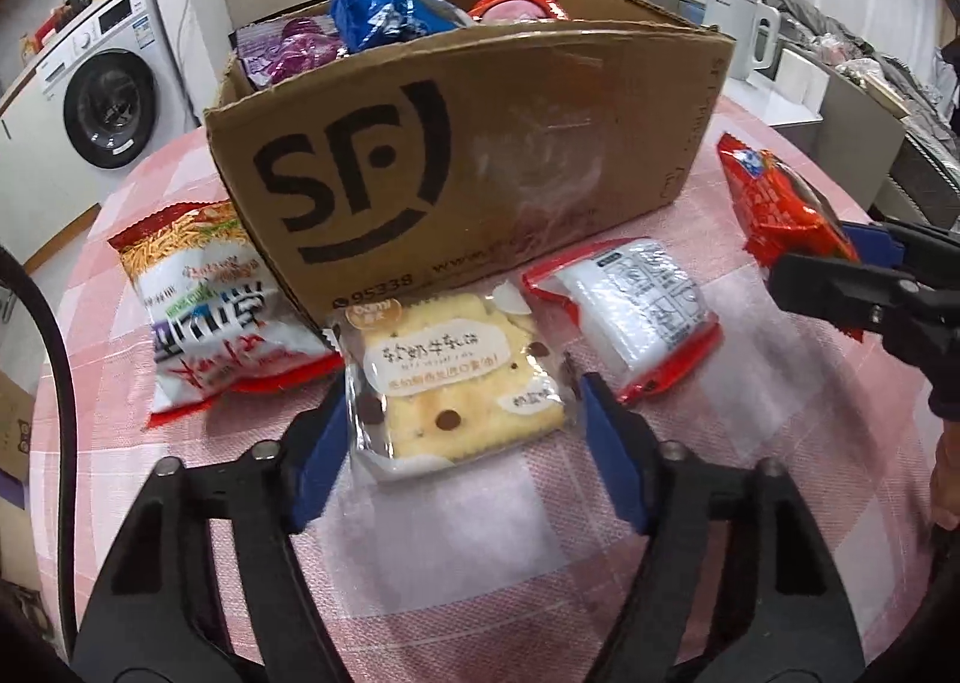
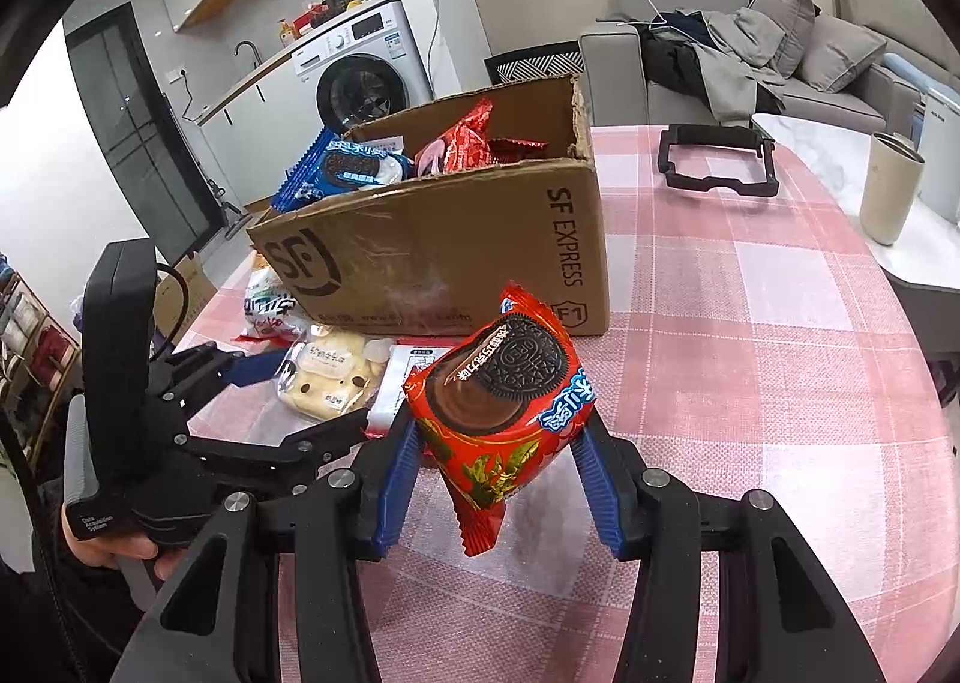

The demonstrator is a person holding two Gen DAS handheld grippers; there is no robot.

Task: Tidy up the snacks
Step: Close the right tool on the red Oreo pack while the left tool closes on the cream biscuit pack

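Note:
A brown SF cardboard box [image 1: 468,143] [image 2: 444,257] stands on the pink checked table and holds several snack packs, among them a blue Oreo pack [image 1: 384,11] [image 2: 342,167]. My right gripper [image 2: 495,431] is shut on a red Oreo pack [image 2: 510,383] [image 1: 780,197], held above the table in front of the box. My left gripper [image 1: 465,401] is open, its blue pads on either side of a clear cracker pack [image 1: 456,377] [image 2: 330,371] that lies on the table. Whether the pads touch it I cannot tell.
A noodle snack bag [image 1: 210,299] lies left of the box, and a red-and-white pack [image 1: 636,311] lies right of the crackers. A black frame [image 2: 717,161] and a beige cup [image 2: 888,191] sit at the far right. A sofa and a washing machine stand behind.

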